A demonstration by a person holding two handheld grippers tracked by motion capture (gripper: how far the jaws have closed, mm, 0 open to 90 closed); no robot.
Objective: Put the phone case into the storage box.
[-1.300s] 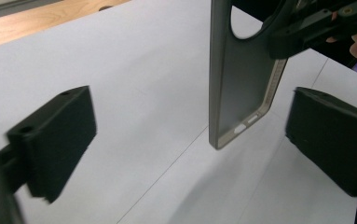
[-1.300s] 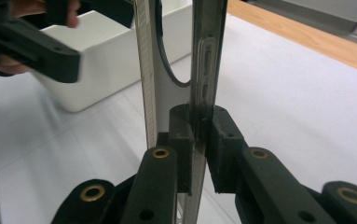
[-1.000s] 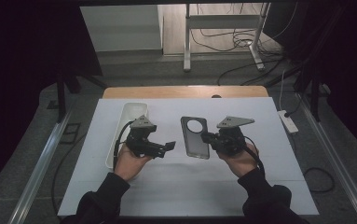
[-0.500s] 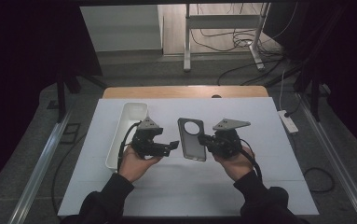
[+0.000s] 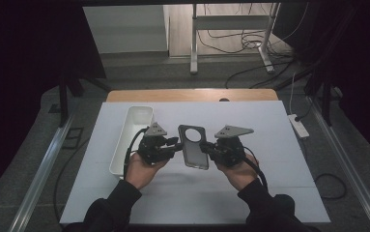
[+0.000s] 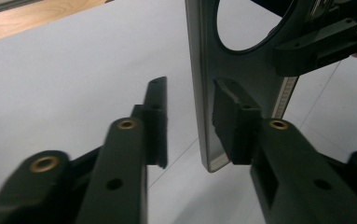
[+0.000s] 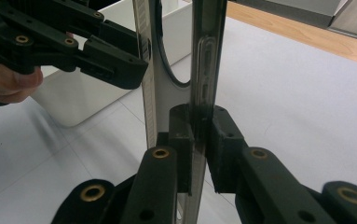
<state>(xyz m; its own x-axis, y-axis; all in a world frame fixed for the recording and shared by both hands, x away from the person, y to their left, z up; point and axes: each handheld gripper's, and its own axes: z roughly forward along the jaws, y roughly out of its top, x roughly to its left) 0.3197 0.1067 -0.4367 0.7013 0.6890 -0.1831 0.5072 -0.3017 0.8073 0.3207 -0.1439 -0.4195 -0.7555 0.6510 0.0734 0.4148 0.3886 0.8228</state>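
Above the white table [image 5: 269, 145], the right gripper [image 7: 199, 140] pinches the right edge of a dark grey phone case with a round camera hole [image 5: 193, 146], presenting its left edge. The left gripper [image 6: 197, 121], fingers just closing around that edge, has one pad touching and the other short of it, apparently to share the hold.

A: left gripper [image 5: 173, 146] moves in on the phone case [image 5: 194, 152], jaws just closing around its edge.
B: clamped?
A: one pad touches (other shows a gap).
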